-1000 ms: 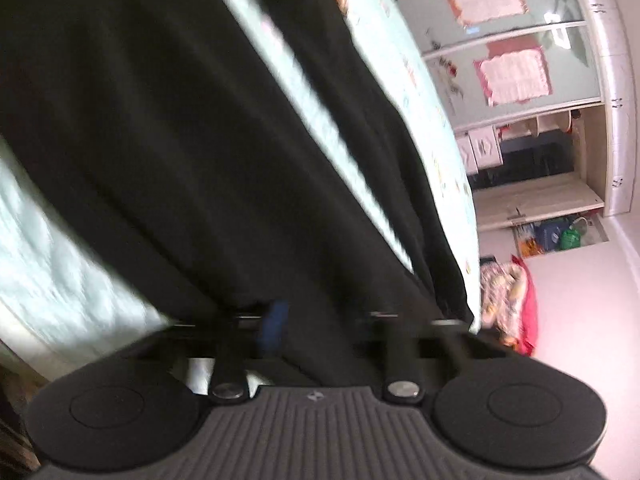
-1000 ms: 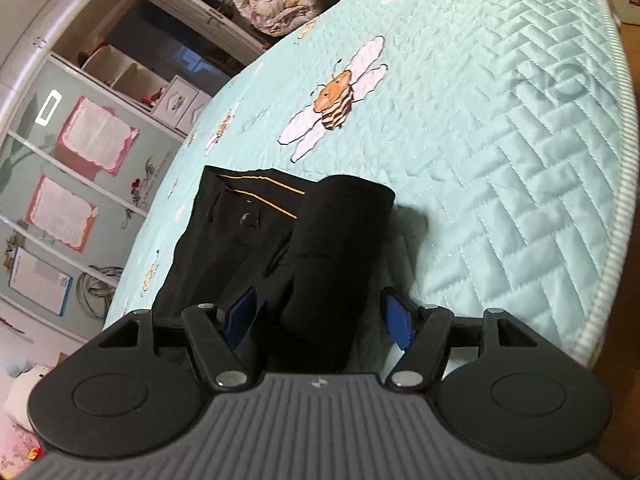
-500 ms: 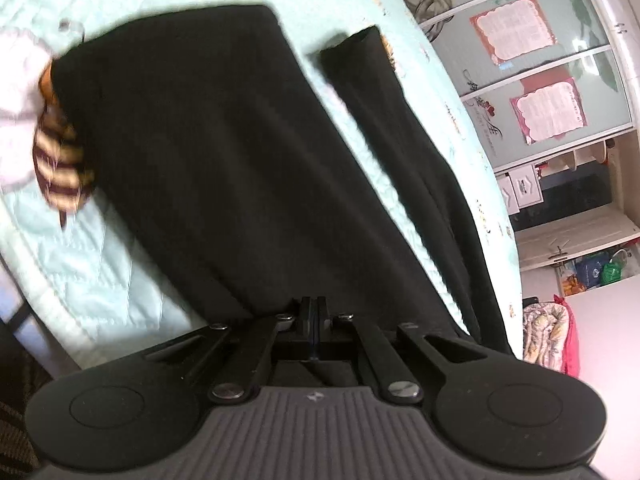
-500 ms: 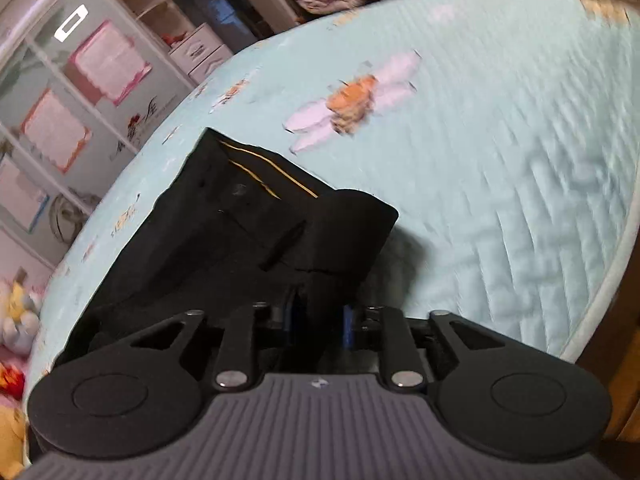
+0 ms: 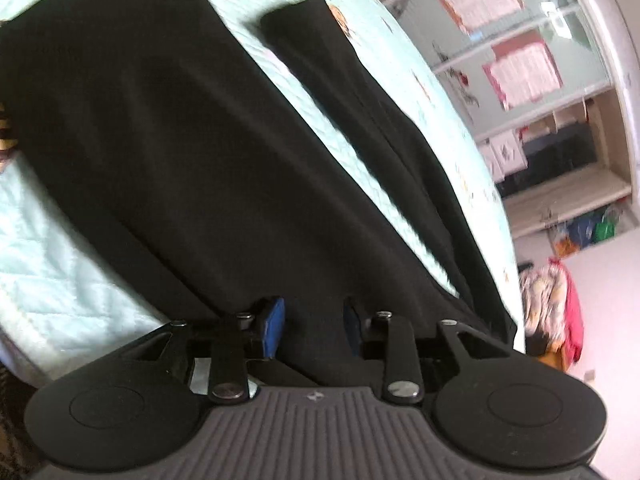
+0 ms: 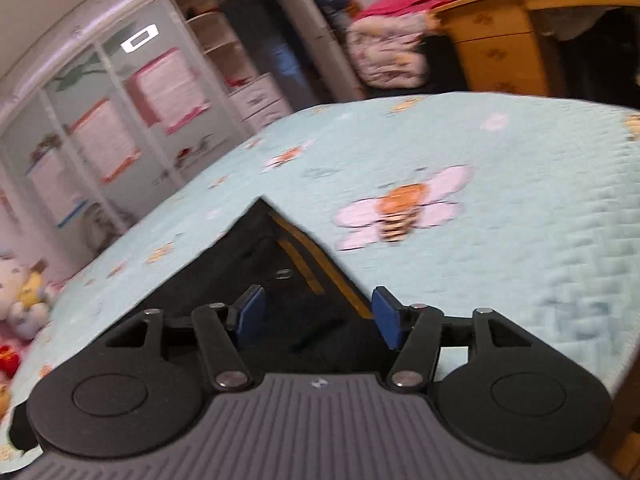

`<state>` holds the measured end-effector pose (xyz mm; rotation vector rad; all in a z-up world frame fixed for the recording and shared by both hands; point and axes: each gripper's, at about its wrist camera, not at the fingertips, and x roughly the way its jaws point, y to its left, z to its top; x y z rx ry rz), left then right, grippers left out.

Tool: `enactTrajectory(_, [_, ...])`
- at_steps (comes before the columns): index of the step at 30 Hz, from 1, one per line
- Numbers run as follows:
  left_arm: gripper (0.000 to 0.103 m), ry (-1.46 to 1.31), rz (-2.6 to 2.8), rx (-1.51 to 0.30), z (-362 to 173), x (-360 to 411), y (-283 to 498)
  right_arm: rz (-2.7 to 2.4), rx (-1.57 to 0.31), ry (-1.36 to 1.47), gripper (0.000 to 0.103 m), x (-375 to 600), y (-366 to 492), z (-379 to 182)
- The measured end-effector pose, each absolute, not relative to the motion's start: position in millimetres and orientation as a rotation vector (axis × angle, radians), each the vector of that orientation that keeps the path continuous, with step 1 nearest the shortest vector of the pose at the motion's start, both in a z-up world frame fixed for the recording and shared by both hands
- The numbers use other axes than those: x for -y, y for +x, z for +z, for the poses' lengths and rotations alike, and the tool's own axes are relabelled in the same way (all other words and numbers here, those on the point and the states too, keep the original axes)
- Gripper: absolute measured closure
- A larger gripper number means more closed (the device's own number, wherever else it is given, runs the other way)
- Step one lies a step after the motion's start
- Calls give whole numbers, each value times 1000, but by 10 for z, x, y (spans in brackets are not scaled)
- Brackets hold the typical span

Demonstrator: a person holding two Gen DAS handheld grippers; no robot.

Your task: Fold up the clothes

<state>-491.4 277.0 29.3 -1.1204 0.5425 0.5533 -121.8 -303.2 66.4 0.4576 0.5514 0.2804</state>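
Observation:
A pair of black trousers (image 5: 160, 140) lies spread on a light blue quilted bedspread (image 5: 60, 280), with one wide leg and a narrower leg (image 5: 360, 100) running away from me. My left gripper (image 5: 312, 320) hovers low over the near end of the cloth, open, its blue pads (image 5: 274, 326) apart and gripping nothing. In the right wrist view the trousers' waist end (image 6: 256, 248) forms a dark corner with yellow stripes (image 6: 304, 258) and a small button. My right gripper (image 6: 318, 312) stands open just above it, holding nothing.
The bedspread (image 6: 520, 240) carries a bee print (image 6: 400, 212) right of the waist. Behind the bed stand a wardrobe with pink panels (image 6: 120, 120), a wooden dresser (image 6: 500, 52) and a bedding pile (image 6: 384, 52). Plush toys (image 6: 24, 296) sit at the left.
Both grippers were shut on the black cloth half a second ago and have since opened, letting it go. The right gripper has risen and tilted up; the folded flap is no longer bunched there.

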Motion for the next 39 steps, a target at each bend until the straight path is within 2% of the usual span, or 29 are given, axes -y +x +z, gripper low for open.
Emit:
enactTrajectory(4, [72,-1082,550,-575,339,-2725,-4801,367,-592,532,42,2820,-1044,601])
enactTrajectory(9, [72,-1009,493,-628,517,-2647,-4655,468,-656,486,42,2288,-997,554])
enactTrajectory(16, [69,-951,394,-553,808,-2676,-4433,661,-722,531,42,1465,-1078,494])
enactTrajectory(21, [54,-1066,490,-437,782,-3100,-4417,816,-784,564,41,686,-1176,412])
enactTrajectory(26, [51,-1187,600,-284,701,-3570,-4443,914,-803,534,40,-106,-1356,198])
enactTrajectory(30, [50,-1152,655,-205,764,-3919,-4465,944,-761,471,36,-409,-1529,-168])
enactTrajectory(32, [48,-1109,701,-166,828,-4145,-4495,976,-748,495,31,-391,-1511,-141])
enactTrajectory(39, [47,-1024,773,-222,841,-4852,-4353,1009,-750,578,32,-305,-1397,-164])
